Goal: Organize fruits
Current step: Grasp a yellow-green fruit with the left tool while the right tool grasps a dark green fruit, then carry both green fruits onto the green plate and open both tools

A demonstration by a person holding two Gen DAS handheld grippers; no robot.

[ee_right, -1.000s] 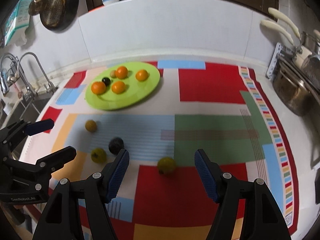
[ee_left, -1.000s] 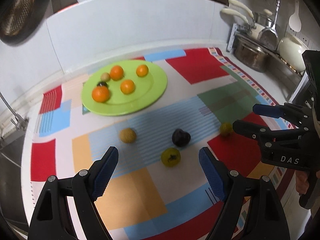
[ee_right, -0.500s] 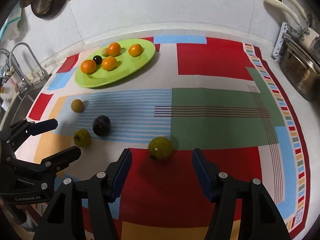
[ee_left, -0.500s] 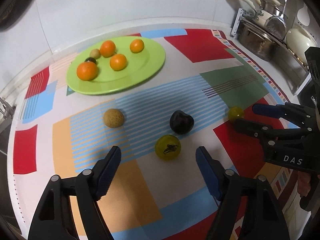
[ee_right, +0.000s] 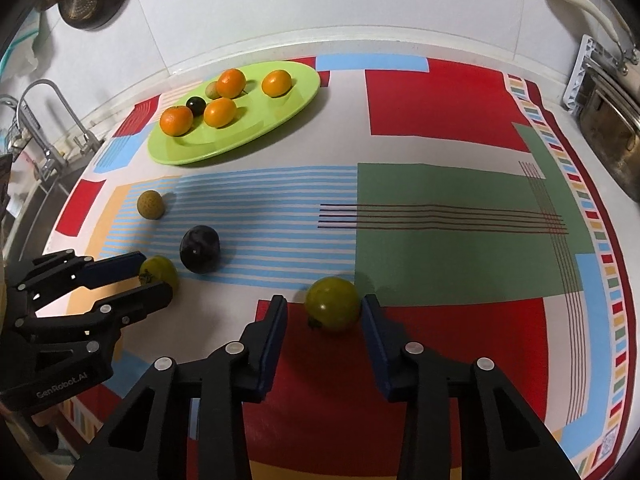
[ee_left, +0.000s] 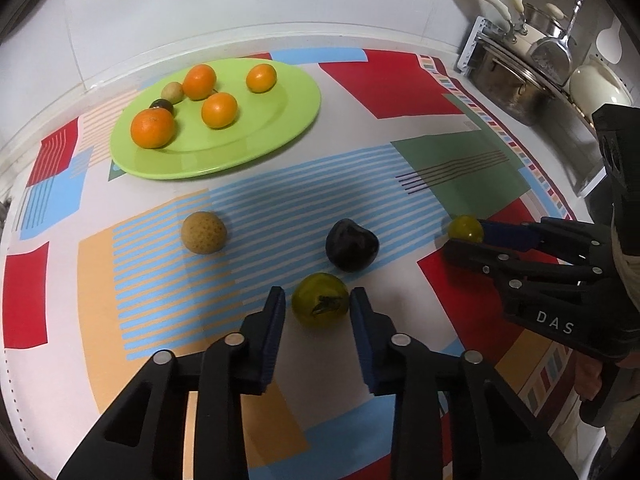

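**Two grippers bracketing green fruits on a patterned mat**

The desk point(ee_right: 440, 46) carries a colour-block mat point(ee_right: 440, 208) that runs close to its right and near edges; the widest bare stretch of mat lies right of centre, over the green and red panels. A white wall closes the far side, a sink faucet point(ee_right: 44, 120) the left, a steel pot point(ee_left: 508, 88) the right.

At far left of the mat, a lime-green plate point(ee_left: 280, 120) holds four oranges point(ee_left: 219, 109), one small tan fruit point(ee_left: 172, 91) and one small dark fruit point(ee_left: 161, 105).

Loose on the mat: a dark plum point(ee_left: 351, 244), a tan speckled fruit point(ee_left: 203, 232), and two green fruits.

The left gripper point(ee_left: 317, 306) has its jaws narrowed around the nearer green fruit point(ee_left: 319, 305), nearly touching. The right gripper point(ee_right: 324, 312) stands released, its jaws bracketing the other green fruit point(ee_right: 333, 303), the right pad almost against it.
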